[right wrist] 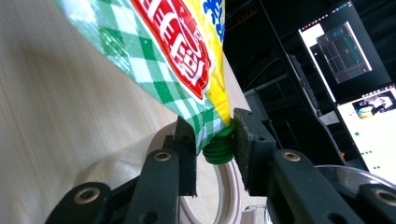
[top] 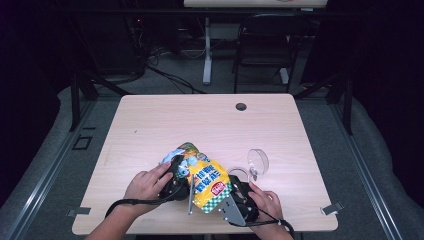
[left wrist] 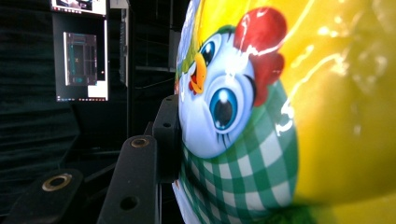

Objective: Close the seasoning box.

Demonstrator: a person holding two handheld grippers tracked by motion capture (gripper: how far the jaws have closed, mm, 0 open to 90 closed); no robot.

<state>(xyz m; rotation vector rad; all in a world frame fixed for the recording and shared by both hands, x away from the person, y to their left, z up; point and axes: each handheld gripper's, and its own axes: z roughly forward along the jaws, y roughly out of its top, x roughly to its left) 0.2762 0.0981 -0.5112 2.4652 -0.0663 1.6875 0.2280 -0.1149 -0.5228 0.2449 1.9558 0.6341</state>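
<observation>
From the high view, I have the yellow pouch (top: 205, 179) slung between my two tools near the table's (top: 150, 120) front edge: the left gripper (top: 176, 170) takes its upper body, the right gripper (top: 239, 192) takes the low corner nearest me. A clear cup (top: 257, 161) lies just beyond the right gripper, probably waiting for the contents, which would explain why I keep the pouch raised instead of flat.

In the left gripper view, one black jaw presses against the printed chicken face on the pouch (left wrist: 261, 121), which bulges across the space ahead of the tool; the other jaw is hidden behind it. I judge this a half-closed hold that steadies the soft body.

In the right gripper view, the jaws stand narrow, clamped on either side of the green screw spout (right wrist: 219, 147) at the pouch's checked corner, likely so I can twist it open while the other tool resists.
</observation>
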